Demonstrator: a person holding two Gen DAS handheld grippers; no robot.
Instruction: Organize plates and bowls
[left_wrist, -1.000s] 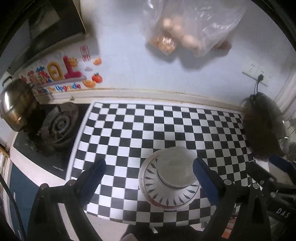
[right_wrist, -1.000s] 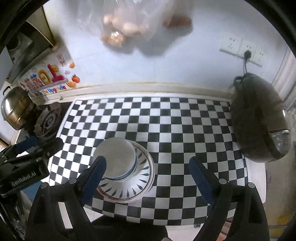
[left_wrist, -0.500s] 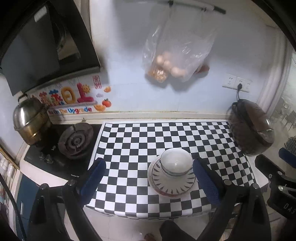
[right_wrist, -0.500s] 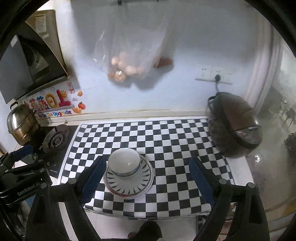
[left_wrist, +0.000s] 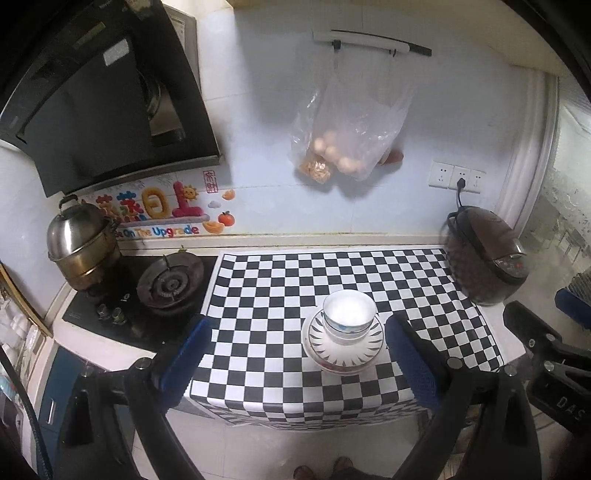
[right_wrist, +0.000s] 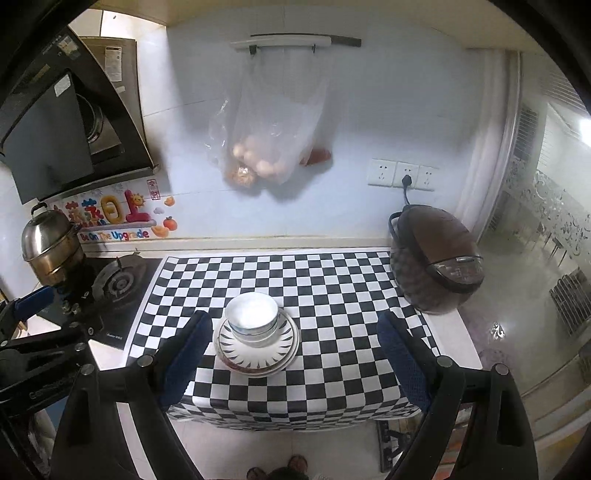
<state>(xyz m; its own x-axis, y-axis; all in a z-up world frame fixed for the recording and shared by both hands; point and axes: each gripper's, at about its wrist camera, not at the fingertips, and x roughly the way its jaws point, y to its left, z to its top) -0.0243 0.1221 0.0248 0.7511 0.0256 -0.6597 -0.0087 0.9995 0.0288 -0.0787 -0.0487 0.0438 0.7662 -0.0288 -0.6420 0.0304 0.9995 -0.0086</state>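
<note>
Each claw, left (left_wrist: 295, 352) and right (right_wrist: 293, 347), hangs spread and empty, well back from the table (left_wrist: 424, 288). On its near middle the plates (left_wrist: 343, 350) lie stacked, with the bowls (left_wrist: 349, 314) nested on top. The stacking looks done; I see nothing left to gather.

Counted items: two stacked bowls (left_wrist: 349, 317), at least two stacked plates (left_wrist: 343, 350), one rice cooker (right_wrist: 436, 258), one steel pot (left_wrist: 79, 245), one hanging bag (left_wrist: 351, 136), two burners, one visible (left_wrist: 170, 284).
</note>
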